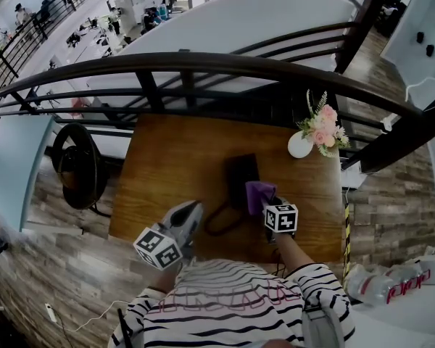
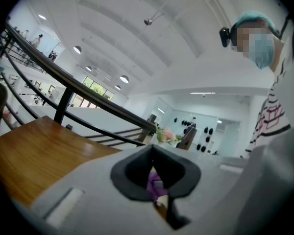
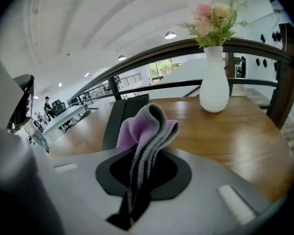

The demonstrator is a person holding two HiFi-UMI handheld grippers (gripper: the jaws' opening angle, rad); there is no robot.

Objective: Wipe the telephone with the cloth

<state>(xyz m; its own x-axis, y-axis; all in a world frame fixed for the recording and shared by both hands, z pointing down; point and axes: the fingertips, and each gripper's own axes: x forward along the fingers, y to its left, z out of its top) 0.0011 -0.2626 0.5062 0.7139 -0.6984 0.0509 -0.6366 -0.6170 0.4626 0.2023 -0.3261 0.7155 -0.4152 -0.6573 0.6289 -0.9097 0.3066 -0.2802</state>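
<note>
Varnished wood, soft cloth and matt black are showing

The table (image 1: 167,158) is gleaming as smooth, glossy wood; the cloth (image 3: 148,124) is looking soft and ribbed, lilac over grey; the telephone (image 1: 242,172) is appearing matt black; the vase (image 3: 214,84) is shining smooth and white.

Near right corner of the telephone (image 1: 241,174) behind the cloth (image 1: 257,193) in the right hand-held gripper (image 1: 267,201)

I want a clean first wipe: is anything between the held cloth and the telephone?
Nothing visible does. The cloth in the right gripper is right by the telephone; the vase stands off to the side.
</note>
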